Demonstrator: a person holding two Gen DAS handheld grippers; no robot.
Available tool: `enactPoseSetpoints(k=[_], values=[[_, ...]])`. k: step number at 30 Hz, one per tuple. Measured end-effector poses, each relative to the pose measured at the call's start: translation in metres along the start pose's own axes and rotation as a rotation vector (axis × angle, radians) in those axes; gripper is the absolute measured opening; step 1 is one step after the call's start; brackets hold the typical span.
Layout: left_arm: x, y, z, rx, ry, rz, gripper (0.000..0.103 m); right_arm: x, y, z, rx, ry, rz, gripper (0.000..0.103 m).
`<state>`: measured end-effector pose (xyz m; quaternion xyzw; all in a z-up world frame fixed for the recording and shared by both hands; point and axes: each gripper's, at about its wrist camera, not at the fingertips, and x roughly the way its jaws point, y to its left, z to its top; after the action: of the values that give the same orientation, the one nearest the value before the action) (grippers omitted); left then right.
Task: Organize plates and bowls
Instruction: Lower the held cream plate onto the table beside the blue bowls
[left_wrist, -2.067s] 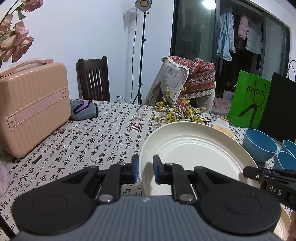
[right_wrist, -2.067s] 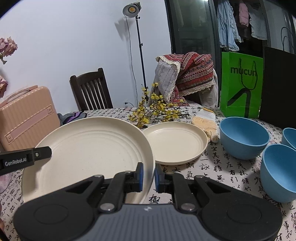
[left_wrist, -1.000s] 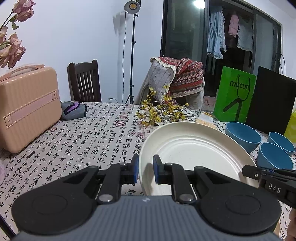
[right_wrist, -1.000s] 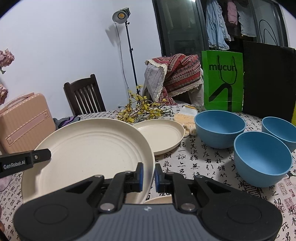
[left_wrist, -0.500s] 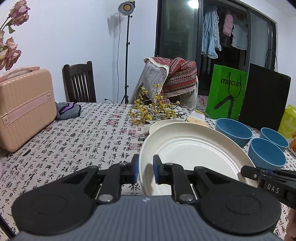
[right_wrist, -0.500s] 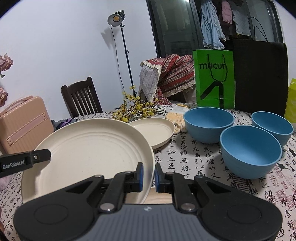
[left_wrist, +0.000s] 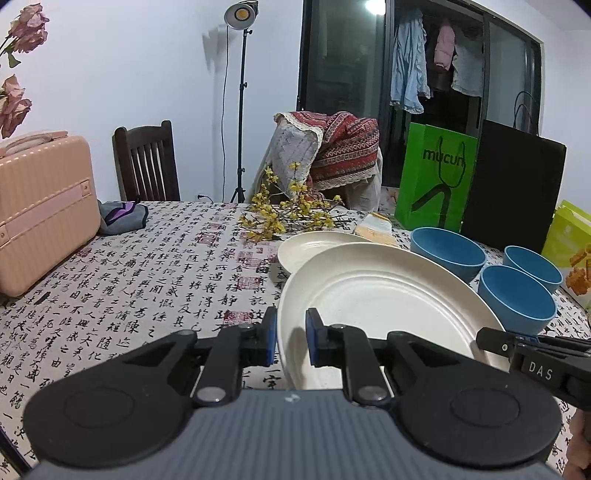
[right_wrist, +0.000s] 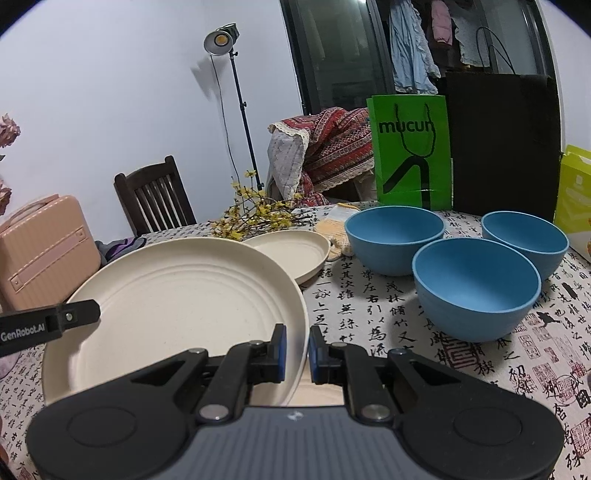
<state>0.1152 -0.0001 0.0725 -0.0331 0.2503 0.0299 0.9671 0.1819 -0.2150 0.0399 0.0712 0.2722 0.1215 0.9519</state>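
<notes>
Two grippers: both pinch one large cream plate by its rim, from opposite sides.
Left gripper: blue pads clenched on the plate's left edge, rim between the fingers.
Right gripper: clenched on the plate's right edge; from the left wrist its dark tip shows at 4 o'clock.
Large plate: held tilted above the table; a sliver of another cream surface shows under it near the right gripper.
Small cream plate: on the table at 12 o'clock beyond the large plate, partly hidden by it.
Blue bowls: three, at 2 o'clock from the right wrist, close together; nearest bowl, far left bowl, far right bowl.
Yellow flower sprigs: just behind the small plate.
</notes>
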Motion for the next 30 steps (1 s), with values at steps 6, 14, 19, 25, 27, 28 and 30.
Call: enactPoseSetpoints(k=[6,14,19,25,27,28,30], values=[[-0.001,-0.007,-0.005,0.007,0.006,-0.010,0.016,-0.003,-0.008,-0.005,0.010,0.001,-0.005,0.012],[-0.002,-0.015,-0.011,0.016,0.016,-0.021,0.016,-0.007,-0.018,-0.011,0.018,-0.001,-0.014,0.012],[-0.002,-0.020,-0.015,0.023,0.019,-0.032,0.016,-0.010,-0.024,-0.015,0.025,-0.001,-0.020,0.012],[-0.003,-0.025,-0.022,0.022,0.027,-0.047,0.016,-0.012,-0.032,-0.020,0.034,0.001,-0.027,0.012],[-0.003,-0.026,-0.025,0.019,0.031,-0.052,0.016,-0.013,-0.034,-0.023,0.034,0.001,-0.030,0.012],[-0.002,-0.027,-0.026,0.017,0.034,-0.056,0.016,-0.013,-0.034,-0.024,0.034,0.001,-0.032,0.012],[-0.002,-0.027,-0.028,0.015,0.040,-0.063,0.016,-0.015,-0.036,-0.026,0.032,0.001,-0.037,0.012]])
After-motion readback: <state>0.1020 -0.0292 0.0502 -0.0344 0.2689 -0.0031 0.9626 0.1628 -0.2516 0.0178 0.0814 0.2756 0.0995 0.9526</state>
